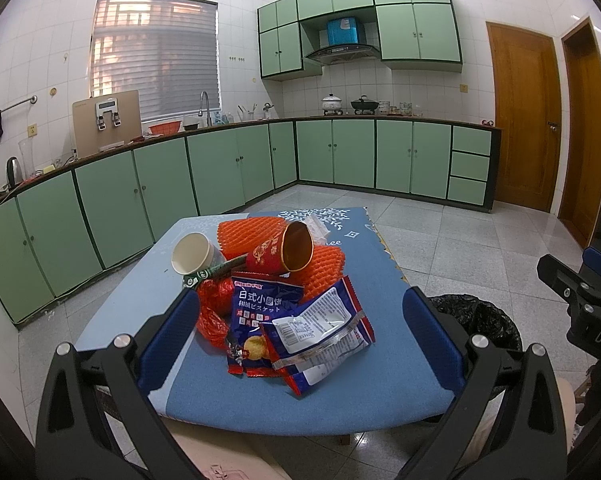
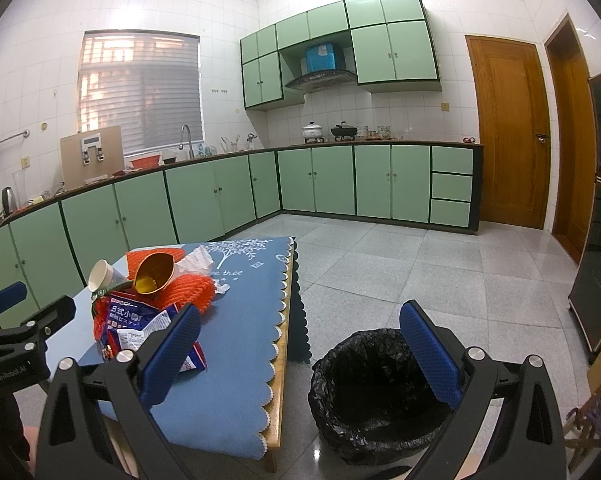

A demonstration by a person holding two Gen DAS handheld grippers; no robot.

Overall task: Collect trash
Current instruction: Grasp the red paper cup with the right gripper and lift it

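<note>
Left gripper [image 1: 300, 328] hovering wide open, empty, over snack wrappers [image 1: 300, 332], 2 paper cups [image 1: 278, 250] lying heaped on blue table [image 1: 380, 320]; right gripper [image 2: 300, 344] gaping wide, empty, above black-lined bin [image 2: 364, 392] standing beside table.

The right tongs [image 2: 300, 344] stand wide apart and hold nothing. Between and below their blue pads [image 2: 172, 354] lies the scalloped edge of a blue tablecloth [image 2: 236, 344] on a wooden table [image 2: 278, 412]. Behind the left pad sits a heap of trash: snack wrappers [image 2: 130, 320], orange foam netting [image 2: 188, 290], a red-and-gold paper cup [image 2: 152, 274], a white cup [image 2: 100, 274]. Just inside the right pad, on the floor, stands a bin with a black liner [image 2: 364, 396]. The other tongs [image 2: 24, 328] show at far left.
</note>
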